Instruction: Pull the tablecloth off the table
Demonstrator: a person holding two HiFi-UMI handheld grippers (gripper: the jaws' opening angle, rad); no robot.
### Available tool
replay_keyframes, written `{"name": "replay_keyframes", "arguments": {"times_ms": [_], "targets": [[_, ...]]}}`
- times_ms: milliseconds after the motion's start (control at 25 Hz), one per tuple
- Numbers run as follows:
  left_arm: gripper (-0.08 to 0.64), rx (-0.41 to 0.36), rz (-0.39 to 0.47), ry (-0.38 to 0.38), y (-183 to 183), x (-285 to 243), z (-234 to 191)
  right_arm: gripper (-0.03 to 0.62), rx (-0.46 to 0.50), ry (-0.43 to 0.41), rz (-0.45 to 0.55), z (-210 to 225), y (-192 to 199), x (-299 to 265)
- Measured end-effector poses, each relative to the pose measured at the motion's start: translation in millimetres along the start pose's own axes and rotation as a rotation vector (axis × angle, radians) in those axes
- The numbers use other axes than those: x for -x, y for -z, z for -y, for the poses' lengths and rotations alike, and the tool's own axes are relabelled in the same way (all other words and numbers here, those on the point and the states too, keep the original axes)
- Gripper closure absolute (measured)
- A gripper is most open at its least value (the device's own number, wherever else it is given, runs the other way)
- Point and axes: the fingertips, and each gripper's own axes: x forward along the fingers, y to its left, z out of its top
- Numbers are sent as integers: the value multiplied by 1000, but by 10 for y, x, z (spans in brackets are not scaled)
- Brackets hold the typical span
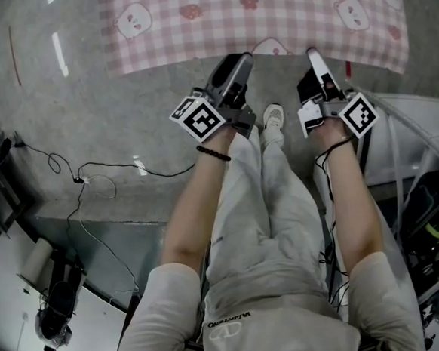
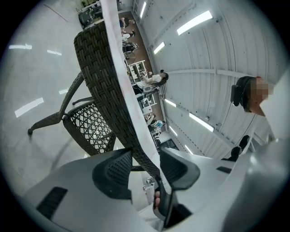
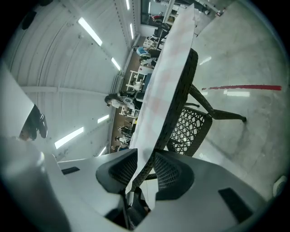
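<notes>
Pink-and-white checked fabric tablecloth with bear faces is up at 12 o'clock in the head view. It's lying over one dark woven wicker table, with its front edge hanging just ahead of the tools.

Count-wise there are two grippers, each with one black-and-white marker cube. The left gripper has its jaws apart and straddling the table rim and the cloth edge. You can see a thin slit of light beside one pad, so it isn't pinching. The right gripper sits at about 1 o'clock from it. Its jaws are closed on the tablecloth and the wicker rim under it, and the two fill the gap completely.

One white shoe pokes out between the two forearms, and there's one black bracelet on the left wrist. Each gripper view shows one dark lattice-weave chair under the table. Can't tell if it's the same chair.

The surface is a grey speckled concrete floor with a thin red line painted on it. A couple of black cables trail around 9 o'clock.

The room looks like a big hall with a white ribbed ceiling, long strip lights and a few people way off at desks.
</notes>
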Motion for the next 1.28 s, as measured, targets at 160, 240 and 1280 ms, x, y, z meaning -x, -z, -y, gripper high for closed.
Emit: {"name": "replay_keyframes", "arguments": {"times_ms": [160,240,1280], "targets": [[383,2,19,7,-40,-59,12,488,-17,-18,21,-18,-48,-25],[397,4,32,9,-58,-91,57,500,-17,-24,27,-59,-93,-17],[557,39,77,80,-142,-63,62,581,-35,-57,71,-95,-58,-51]]}}
